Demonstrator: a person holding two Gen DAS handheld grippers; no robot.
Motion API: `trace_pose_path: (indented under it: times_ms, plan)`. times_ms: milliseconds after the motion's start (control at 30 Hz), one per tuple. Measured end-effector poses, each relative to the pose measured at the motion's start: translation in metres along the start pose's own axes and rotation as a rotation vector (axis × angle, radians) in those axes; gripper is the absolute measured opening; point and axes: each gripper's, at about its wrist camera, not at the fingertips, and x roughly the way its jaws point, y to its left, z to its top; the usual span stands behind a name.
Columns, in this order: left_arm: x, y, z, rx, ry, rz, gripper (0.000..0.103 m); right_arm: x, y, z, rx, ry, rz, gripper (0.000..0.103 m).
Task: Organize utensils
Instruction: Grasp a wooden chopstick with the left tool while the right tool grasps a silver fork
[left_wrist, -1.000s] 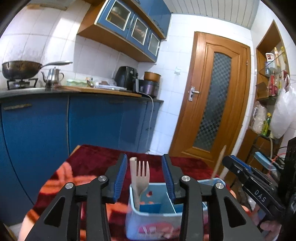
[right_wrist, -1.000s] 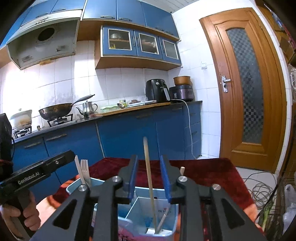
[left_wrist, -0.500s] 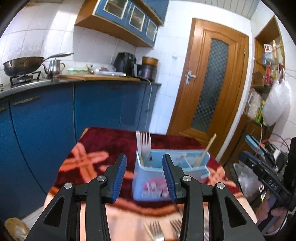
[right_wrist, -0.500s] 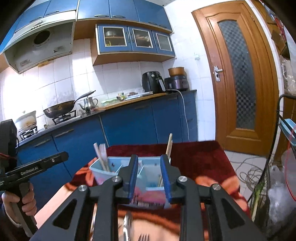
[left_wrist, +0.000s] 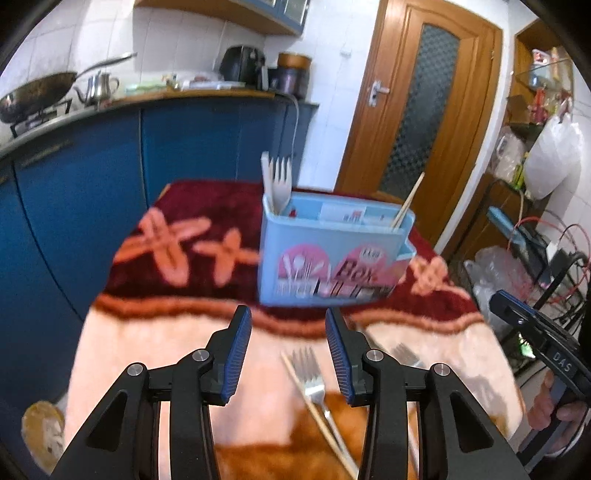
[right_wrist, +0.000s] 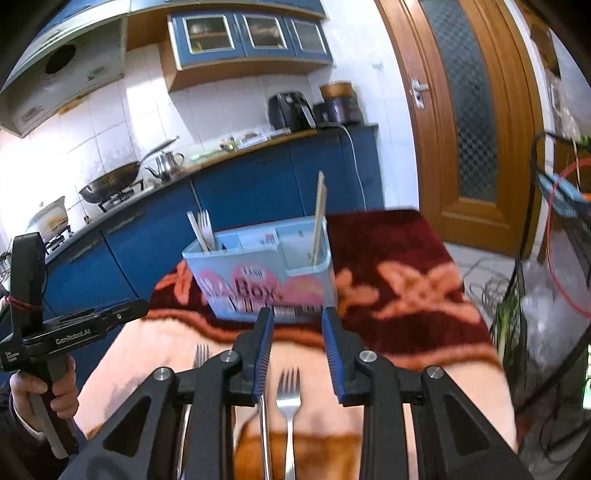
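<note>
A blue-cabinet kitchen surrounds a table (left_wrist: 155, 354) under a red and peach floral cloth. On it stands a light-blue utensil box (right_wrist: 266, 273), holding a pale fork (right_wrist: 205, 229) at its left end and a chopstick (right_wrist: 318, 221) at its right. Metal forks (right_wrist: 289, 391) lie on the cloth nearer the cameras. The left gripper (left_wrist: 288, 354) and the right gripper (right_wrist: 297, 354), its jaws just having opened further, both hover partly open, fingers holding nothing.
</note>
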Motion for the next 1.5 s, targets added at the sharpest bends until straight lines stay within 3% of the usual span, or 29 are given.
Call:
trace_pose_path:
  times_ms: [100, 167, 700, 833, 933, 1033, 1500]
  plan:
    - [0.011, 0.0, -0.01, -0.006, 0.058, -0.005, 0.043, 0.002, -0.004, -0.012, 0.014, 0.03, -0.005, 0.034]
    - [0.018, -0.003, -0.018, 0.005, 0.095, 0.009, 0.043, 0.004, -0.008, -0.019, 0.034, 0.047, -0.009, 0.042]
    - [0.063, -0.018, -0.048, 0.037, 0.349, 0.034, 0.042, 0.004, -0.038, -0.054, 0.146, 0.087, 0.007, 0.046]
    - [0.063, -0.016, -0.046, 0.037, 0.373, 0.027, 0.042, 0.004, -0.041, -0.057, 0.153, 0.089, 0.015, 0.046]
    - [0.064, -0.012, -0.047, 0.031, 0.396, 0.014, 0.028, 0.005, -0.041, -0.058, 0.155, 0.089, 0.02, 0.046]
    - [0.062, -0.006, -0.047, 0.019, 0.405, -0.001, 0.024, 0.006, -0.041, -0.06, 0.156, 0.094, 0.023, 0.046]
    - [0.085, -0.004, -0.029, 0.008, 0.477, -0.018, 0.02, 0.02, -0.031, -0.054, 0.112, 0.168, 0.02, 0.046]
